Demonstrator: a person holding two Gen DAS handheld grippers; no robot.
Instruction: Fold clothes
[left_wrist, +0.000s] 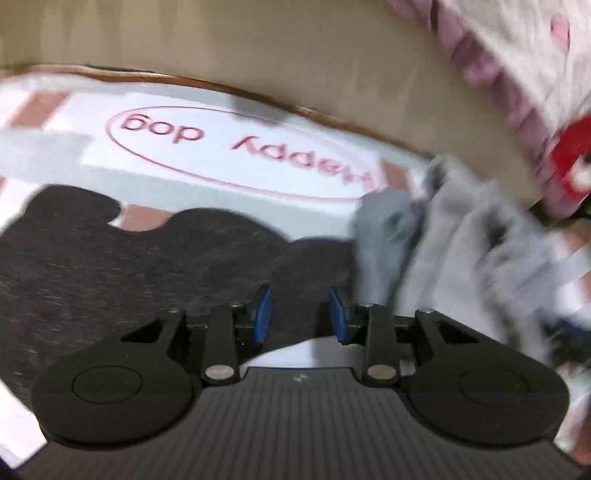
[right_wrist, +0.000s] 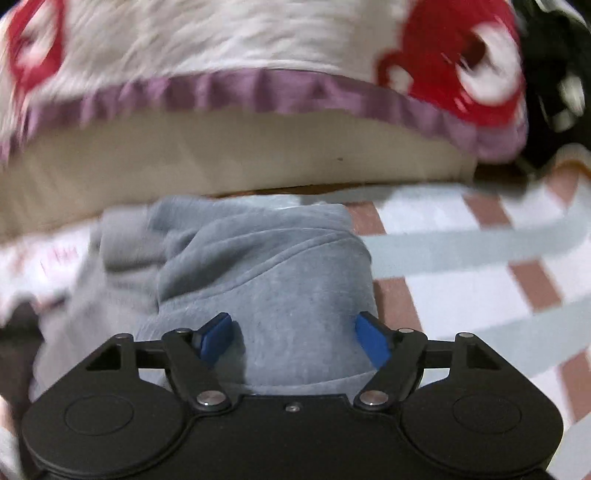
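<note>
A dark charcoal garment lies flat on the checked sheet in the left wrist view. My left gripper hovers open over its right part, blue pads apart, nothing held. To its right lies a crumpled light grey garment, blurred. In the right wrist view that grey garment is bunched in folds right under my right gripper, which stands open with its blue pads spread wide over the cloth, gripping nothing.
The sheet has pink and pale blue checks and a "Happy dog" oval print. A beige headboard or wall rises behind. A white blanket with purple frill and red prints hangs above it. A dark object sits at top right.
</note>
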